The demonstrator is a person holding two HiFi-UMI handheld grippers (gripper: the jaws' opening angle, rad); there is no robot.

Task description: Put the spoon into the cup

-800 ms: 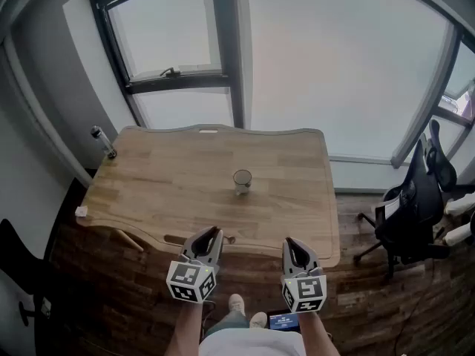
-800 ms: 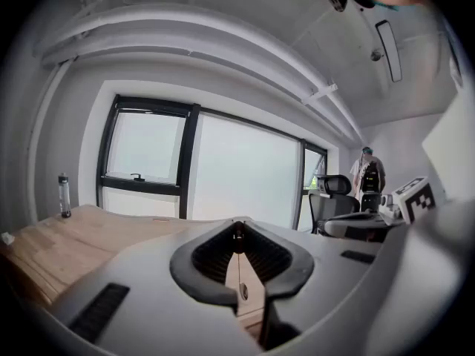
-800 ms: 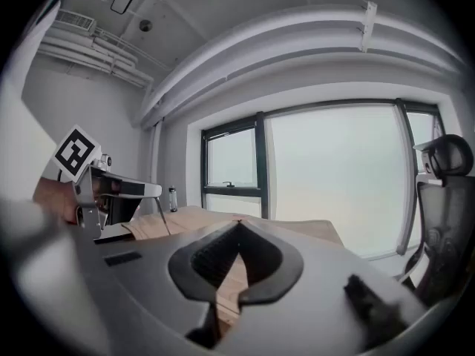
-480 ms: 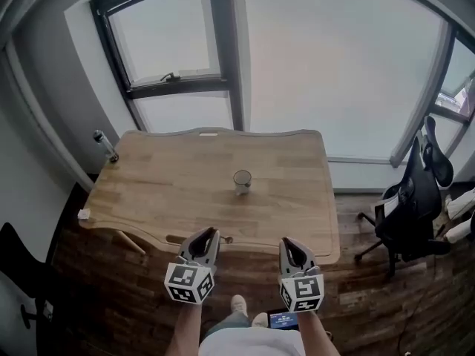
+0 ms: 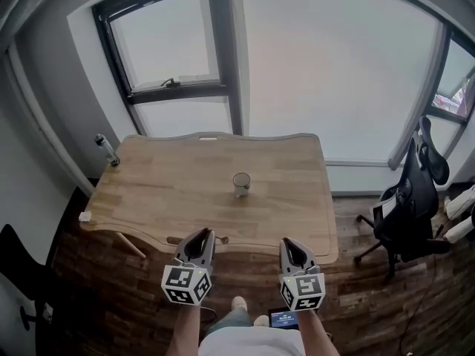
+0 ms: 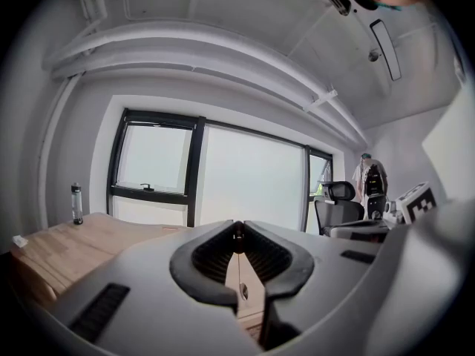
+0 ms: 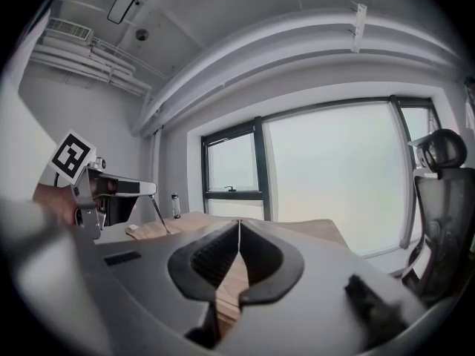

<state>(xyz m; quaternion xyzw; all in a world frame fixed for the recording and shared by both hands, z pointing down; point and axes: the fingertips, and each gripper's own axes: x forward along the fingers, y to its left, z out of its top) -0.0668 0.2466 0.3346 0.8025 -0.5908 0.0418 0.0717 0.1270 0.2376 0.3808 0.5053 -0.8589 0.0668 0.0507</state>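
Note:
A glass cup [image 5: 241, 184] stands upright near the middle of the wooden table [image 5: 156, 188]. The spoon [image 5: 220, 239] lies flat along the table's front edge, and its middle is hidden behind my left gripper [image 5: 202, 233]. That gripper hovers just in front of the spoon and is shut, with its tips meeting on nothing in the left gripper view [image 6: 237, 227]. My right gripper [image 5: 288, 243] hangs off the front edge to the right of the spoon. It is also shut and empty in the right gripper view [image 7: 239, 222].
A bottle [image 5: 106, 149] stands at the table's far left corner and a small white scrap [image 5: 84, 216] lies at its near left corner. A black office chair [image 5: 415, 199] stands to the right of the table. Windows run behind the table.
Both grippers have drawn back slightly toward me and the head view has tilted a little. The cup and spoon have not moved.

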